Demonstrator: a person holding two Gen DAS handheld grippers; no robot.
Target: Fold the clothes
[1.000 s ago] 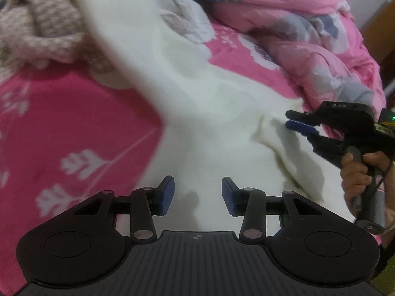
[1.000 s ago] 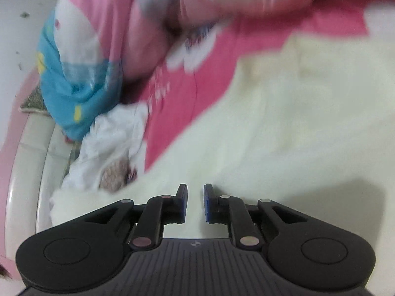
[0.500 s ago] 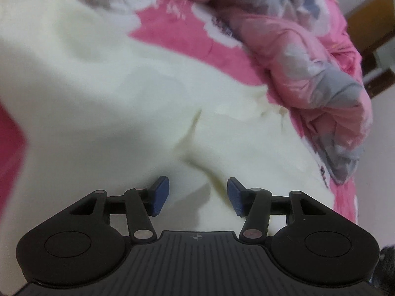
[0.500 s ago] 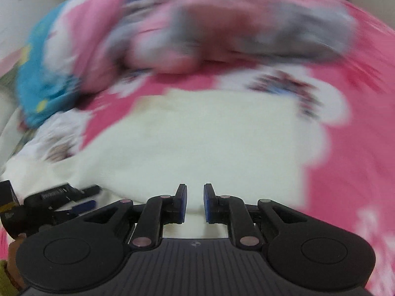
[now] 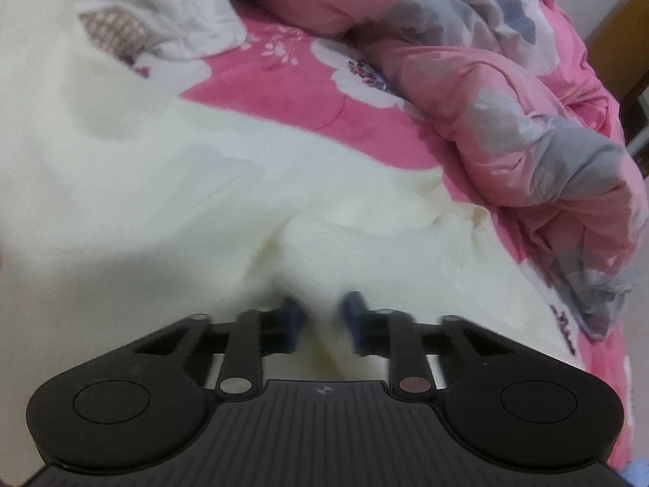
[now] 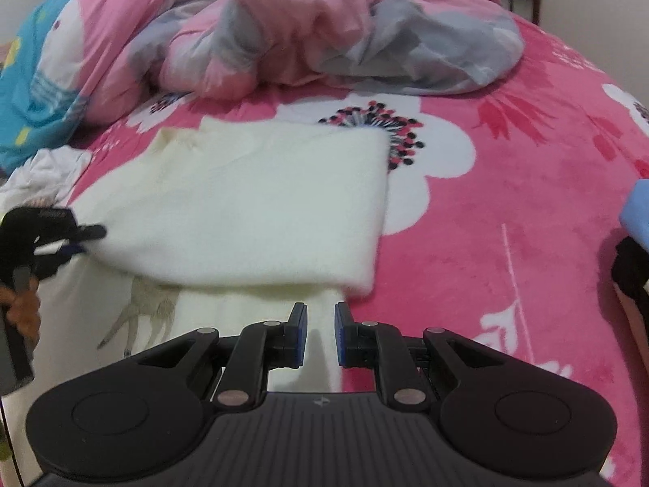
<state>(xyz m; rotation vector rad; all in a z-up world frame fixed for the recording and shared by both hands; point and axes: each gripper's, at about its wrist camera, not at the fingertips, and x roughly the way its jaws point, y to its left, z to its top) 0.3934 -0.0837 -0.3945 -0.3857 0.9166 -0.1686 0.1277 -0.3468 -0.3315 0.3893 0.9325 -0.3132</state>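
Item: cream-white knitted garment (image 6: 243, 203), on bed over pink floral fleece cover (image 6: 507, 223), laid as a doubled panel with upper layer turned across lower, near edge straight, right corner squared; pale animal print (image 6: 138, 308) showing on the lower layer toward the left. Left tool (image 5: 322, 316): pads drawn close with a ridge of cream cloth bunched between, judged as clamped on the garment, though blurred; same tool seen from the right wrist view at the panel's left edge, one finger above the cloth and one below, hand (image 6: 22, 304) on the grip. Right tool (image 6: 320, 324): narrow gap between pads, nothing visibly pinched, hovering over the lower layer's right border. Change noted: half a second earlier, left pads wide apart above loose cloth, now closed in on a gathered fold; one second earlier, cream cloth spread broad under the right tool, now lying as a tidy rectangle. Meaning for task, as judgement: one fold apparently laid down, left grip newly taken at the side edge, fit either for smoothing the panel or for carrying that edge across in a further fold; garment not yet compact. Surroundings: crumpled pink-and-grey quilt (image 6: 324, 28) behind, well apart; crumpled white cloth with brown patterned patch (image 5: 162, 12) just beside the far left; turquoise fabric (image 6: 36, 93) at far left.
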